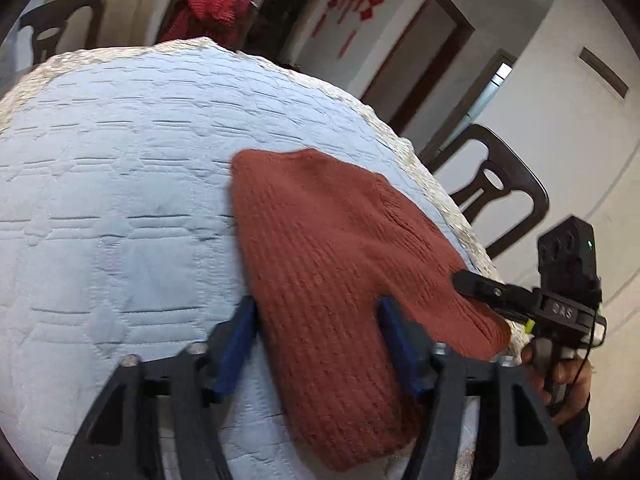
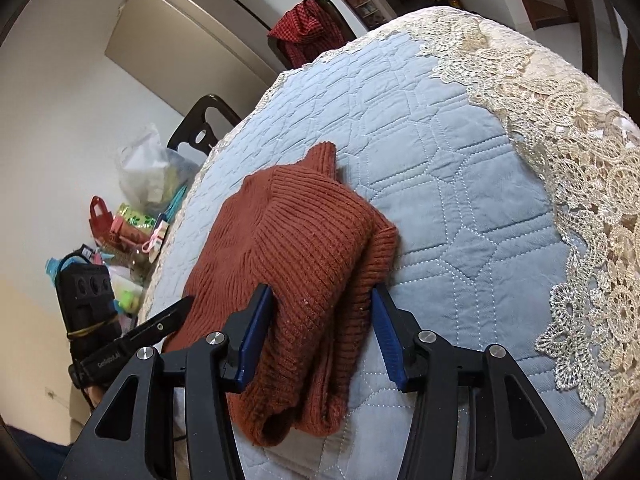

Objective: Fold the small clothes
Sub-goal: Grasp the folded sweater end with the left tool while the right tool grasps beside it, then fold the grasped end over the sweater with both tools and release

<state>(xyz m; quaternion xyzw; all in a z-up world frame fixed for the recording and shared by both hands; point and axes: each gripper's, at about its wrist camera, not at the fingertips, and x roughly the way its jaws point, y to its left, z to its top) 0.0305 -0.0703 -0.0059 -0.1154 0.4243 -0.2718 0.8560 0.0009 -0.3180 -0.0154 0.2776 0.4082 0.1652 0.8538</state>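
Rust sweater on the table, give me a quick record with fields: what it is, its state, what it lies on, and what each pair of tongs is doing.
item: rust-red ribbed knit sweater
state: folded into layers, near edge hanging over the table's side
surface: blue quilted cover with lace trim
left tongs: open, blue pads straddling the sweater's near edge
right tongs: open, pads on either side of the folded stack
background: red garment draped over a chair
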